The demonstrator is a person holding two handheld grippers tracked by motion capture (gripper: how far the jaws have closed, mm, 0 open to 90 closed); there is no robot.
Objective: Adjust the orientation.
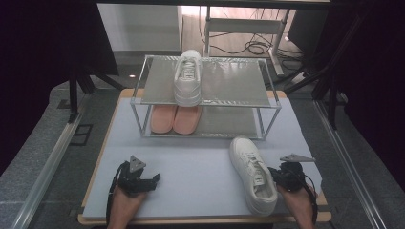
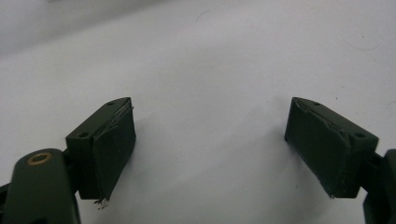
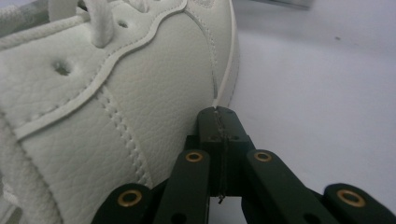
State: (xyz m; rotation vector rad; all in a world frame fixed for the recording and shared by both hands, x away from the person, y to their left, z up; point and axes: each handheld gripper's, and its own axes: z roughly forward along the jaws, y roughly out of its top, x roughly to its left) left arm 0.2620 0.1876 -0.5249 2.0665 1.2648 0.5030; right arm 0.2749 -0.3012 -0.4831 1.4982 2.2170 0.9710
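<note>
Our right tongs [image 3: 219, 116] are pressed together, tips nudging the side of the white shoe [image 1: 252, 174] at the bench's [image 1: 191, 167] near right. Push gently and low, so it slides straight. Left tongs [image 2: 210, 140] rest apart, empty.

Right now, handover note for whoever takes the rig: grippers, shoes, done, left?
Left gripper: open, nothing between its jaws, resting low on the grey mat.
Right gripper: shut, tips pressed against the side of the loose white sneaker; whether it pinches any material I cannot tell.
Rack: one white sneaker on the top shelf, pink pair on the lower shelf.
Done: one white sneaker shelved.
Left, probably: get the loose sneaker, lying on the mat in front of the rack, up beside its mate.
</note>
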